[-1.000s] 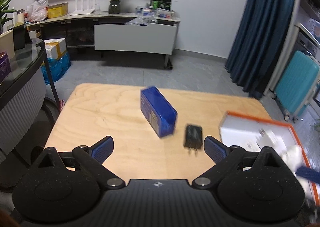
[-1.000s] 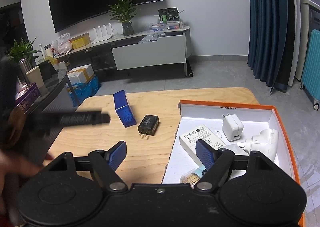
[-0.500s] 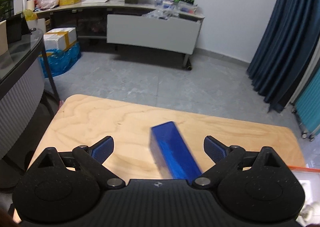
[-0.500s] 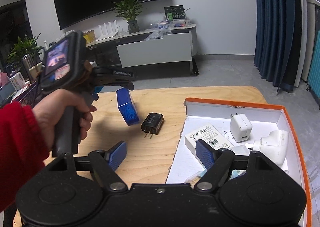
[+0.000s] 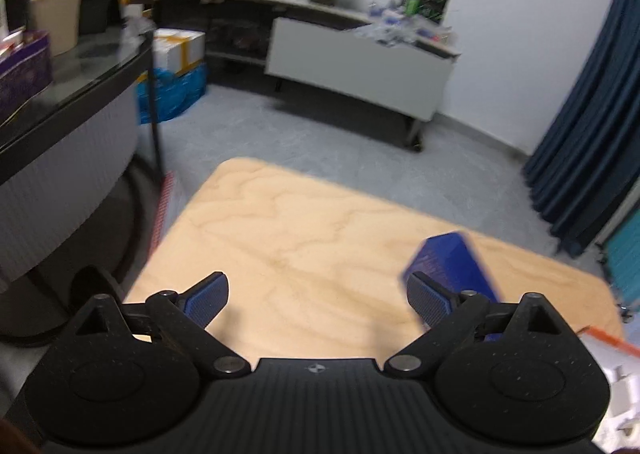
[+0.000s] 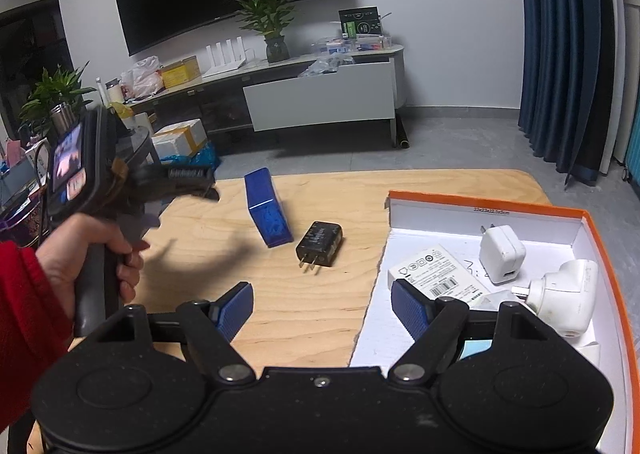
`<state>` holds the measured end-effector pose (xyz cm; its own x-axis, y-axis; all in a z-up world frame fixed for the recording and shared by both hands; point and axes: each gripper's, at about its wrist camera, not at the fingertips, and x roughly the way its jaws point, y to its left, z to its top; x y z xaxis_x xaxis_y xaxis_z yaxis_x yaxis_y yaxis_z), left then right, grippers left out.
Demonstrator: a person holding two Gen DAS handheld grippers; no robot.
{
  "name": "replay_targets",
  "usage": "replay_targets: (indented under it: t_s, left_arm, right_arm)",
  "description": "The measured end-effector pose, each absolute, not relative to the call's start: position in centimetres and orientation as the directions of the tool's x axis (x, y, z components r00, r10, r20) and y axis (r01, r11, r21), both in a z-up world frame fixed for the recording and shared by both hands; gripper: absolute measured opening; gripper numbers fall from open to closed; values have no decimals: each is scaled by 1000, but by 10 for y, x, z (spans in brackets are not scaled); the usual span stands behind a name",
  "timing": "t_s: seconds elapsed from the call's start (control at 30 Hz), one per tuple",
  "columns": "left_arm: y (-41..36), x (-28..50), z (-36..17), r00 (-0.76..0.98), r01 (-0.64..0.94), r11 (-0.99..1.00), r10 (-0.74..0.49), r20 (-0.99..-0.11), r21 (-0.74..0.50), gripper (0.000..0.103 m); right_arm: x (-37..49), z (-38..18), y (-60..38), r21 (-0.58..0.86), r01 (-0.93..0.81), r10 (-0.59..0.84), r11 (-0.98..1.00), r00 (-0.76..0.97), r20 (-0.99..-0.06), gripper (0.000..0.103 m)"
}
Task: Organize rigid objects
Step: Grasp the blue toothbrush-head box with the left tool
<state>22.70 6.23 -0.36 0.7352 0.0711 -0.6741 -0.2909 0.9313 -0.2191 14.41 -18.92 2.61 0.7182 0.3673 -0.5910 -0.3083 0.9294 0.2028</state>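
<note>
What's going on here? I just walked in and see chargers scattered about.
A person is sorting small items into an orange-rimmed box. White chargers already lie inside it. A blue box and a black charger sit on the wooden table. The left tongs, open and empty, are near the blue box; the right tongs hang open over the table's near edge.

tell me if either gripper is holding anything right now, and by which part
Nothing is held. The left gripper and right gripper are both open and empty; the blue box and black charger lie on the table.
</note>
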Motion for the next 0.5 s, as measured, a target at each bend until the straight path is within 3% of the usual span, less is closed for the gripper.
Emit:
replay_targets:
  t_s: [0.2, 0.37, 0.5]
  left_arm:
    - [18, 260, 7, 752, -196, 964, 31, -658, -179, 100]
    - [5, 275, -10, 718, -178, 982, 88, -690, -60, 99]
    - [31, 258, -16, 716, -230, 969, 104, -690, -93, 99]
  right_arm:
    - [143, 28, -189, 191, -311, 362, 931, 720, -592, 90]
    - [142, 29, -193, 183, -301, 350, 936, 726, -592, 90]
    - [145, 26, -196, 196, -295, 353, 935, 725, -592, 90]
